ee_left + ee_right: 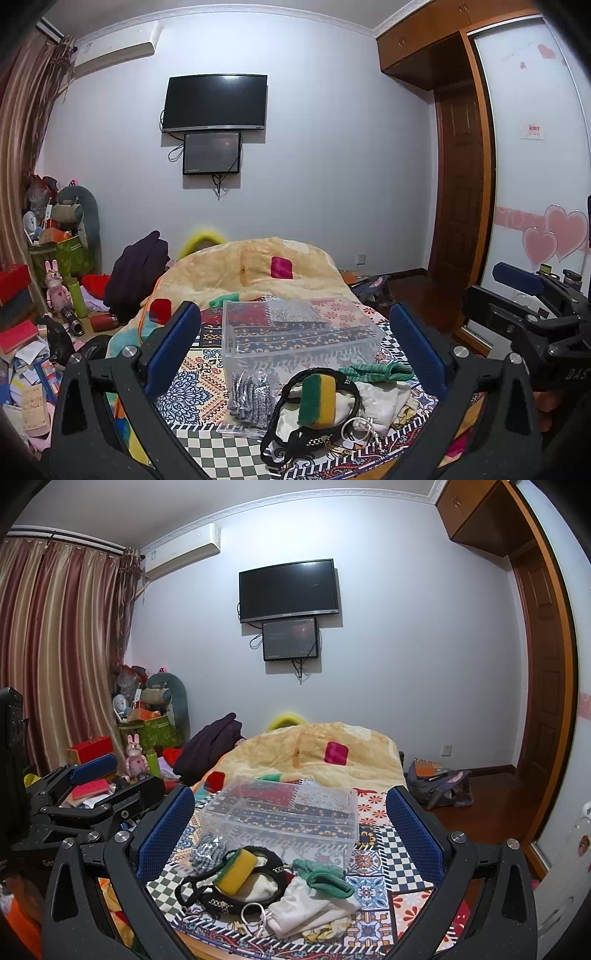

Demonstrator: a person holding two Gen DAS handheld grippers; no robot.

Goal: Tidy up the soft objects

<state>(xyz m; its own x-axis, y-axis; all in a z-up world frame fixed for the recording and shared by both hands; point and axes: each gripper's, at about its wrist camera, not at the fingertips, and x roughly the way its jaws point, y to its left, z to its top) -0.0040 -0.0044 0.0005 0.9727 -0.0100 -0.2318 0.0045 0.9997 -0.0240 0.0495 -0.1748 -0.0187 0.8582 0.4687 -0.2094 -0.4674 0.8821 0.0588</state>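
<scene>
Sponge [236, 871] tops the soft pile at bed's near edge, just before the clear bin [288, 812]. Both grippers, left [293, 345] & right [290, 830], fingers apart, empty. Pinch sponge sides lightly, avoid black strap [207, 897] underneath.

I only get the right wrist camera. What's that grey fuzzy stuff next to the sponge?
Observer: The left wrist view shows a grey knit bundle, seemingly inside a clear packet, lying in front of the clear box.
Child: Anything pretty far on my right?
Observer: Yes, pink heart stickers on the white wardrobe door.
Child: And low down on the far left?
Observer: Loose papers and books, scattered in a messy heap.
</scene>
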